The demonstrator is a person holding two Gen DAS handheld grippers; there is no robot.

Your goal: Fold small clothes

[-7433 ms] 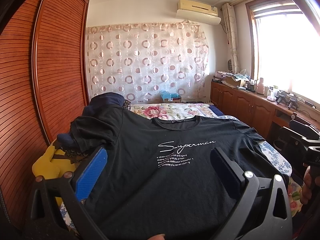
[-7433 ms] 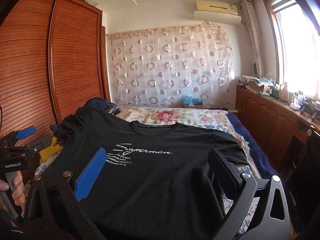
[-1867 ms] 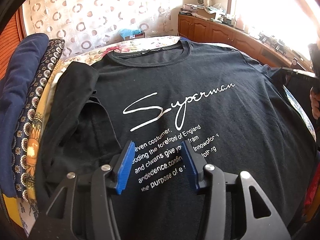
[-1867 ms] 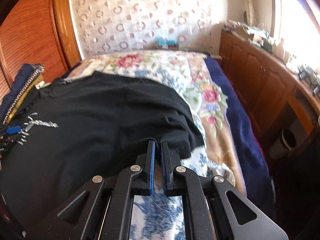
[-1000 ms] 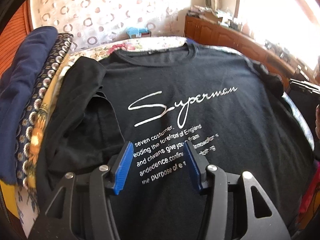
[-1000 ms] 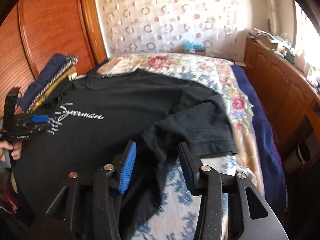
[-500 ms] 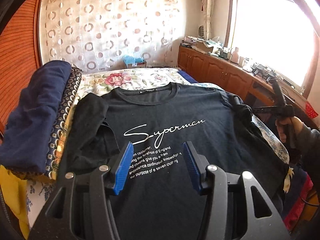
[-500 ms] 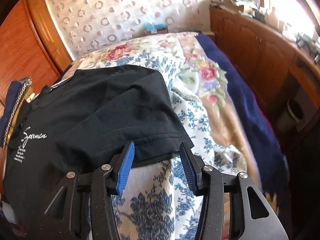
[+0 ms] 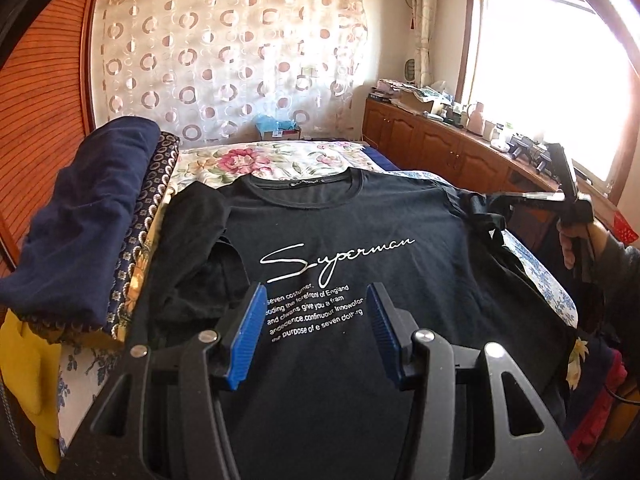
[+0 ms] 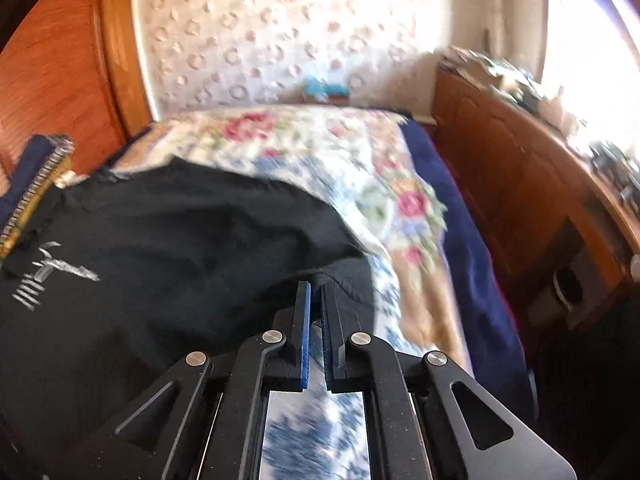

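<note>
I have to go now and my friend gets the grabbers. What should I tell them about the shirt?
Right gripper: jaws just closed; shut on the hem of the black T-shirt's right sleeve, at the bed's window side.
Left gripper: open, holding nothing, hovering over the white print on the shirt front.
T-shirt: face up on the floral bedspread, collar toward the curtain. Its left sleeve is already folded in over the body.
Beside it: a stack of folded clothes.
Left to do: probably fold the right sleeve inward, then fold the body up.
</note>
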